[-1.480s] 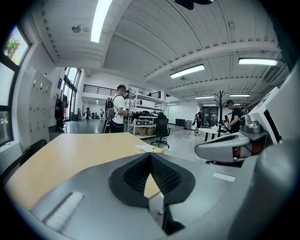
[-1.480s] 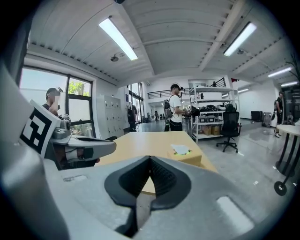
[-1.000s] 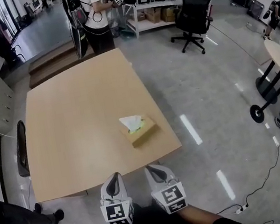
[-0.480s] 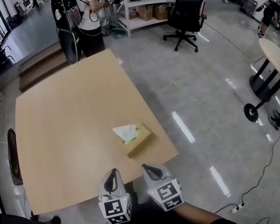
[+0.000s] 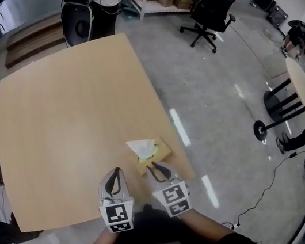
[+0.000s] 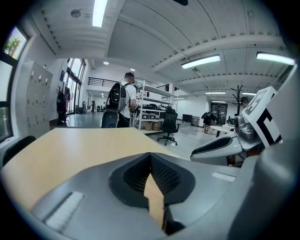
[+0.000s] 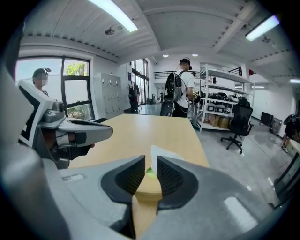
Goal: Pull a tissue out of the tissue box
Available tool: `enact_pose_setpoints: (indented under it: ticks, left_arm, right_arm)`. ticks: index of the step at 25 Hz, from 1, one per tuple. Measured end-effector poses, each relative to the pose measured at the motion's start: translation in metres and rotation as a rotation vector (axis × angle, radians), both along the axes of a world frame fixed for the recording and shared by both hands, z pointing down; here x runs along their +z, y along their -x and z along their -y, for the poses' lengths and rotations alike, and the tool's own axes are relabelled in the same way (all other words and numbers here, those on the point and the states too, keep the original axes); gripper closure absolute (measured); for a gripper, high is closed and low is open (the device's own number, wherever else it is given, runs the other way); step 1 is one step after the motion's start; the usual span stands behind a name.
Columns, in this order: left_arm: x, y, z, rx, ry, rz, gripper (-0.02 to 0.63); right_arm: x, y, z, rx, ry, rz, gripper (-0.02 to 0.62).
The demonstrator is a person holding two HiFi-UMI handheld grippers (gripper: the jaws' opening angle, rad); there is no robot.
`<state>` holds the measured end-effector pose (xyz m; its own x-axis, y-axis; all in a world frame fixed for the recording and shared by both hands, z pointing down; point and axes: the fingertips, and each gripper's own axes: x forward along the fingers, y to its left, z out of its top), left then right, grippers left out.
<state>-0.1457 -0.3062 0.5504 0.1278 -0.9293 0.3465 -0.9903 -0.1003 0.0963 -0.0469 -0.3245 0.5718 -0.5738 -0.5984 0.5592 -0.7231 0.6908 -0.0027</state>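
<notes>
A tissue box [image 5: 162, 150] rests on the light wooden table [image 5: 65, 122], close to its near right corner.

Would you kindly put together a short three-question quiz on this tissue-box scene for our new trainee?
1. True or false: in the head view, the tissue box sits close to the right edge of the table.
2. What sticks up out of the box? A: a white tissue. B: a pen. C: nothing at all.
3. Which is nearer the box: the left gripper or the right gripper?

Key: 1 true. 2 A. 3 the right gripper. Its fingers are opening, with nothing held between them, and the tissue shows just ahead through the gap.
</notes>
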Motion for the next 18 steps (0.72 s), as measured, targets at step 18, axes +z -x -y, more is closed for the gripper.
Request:
enact_pose_setpoints:
  ticks: [18]
  left_arm:
    - [0.024, 0.029, 0.053, 0.073, 0.073, -0.064, 0.588]
  right_arm:
    - [0.062, 0.024, 0.023, -0.029, 0.190, -0.279, 0.490]
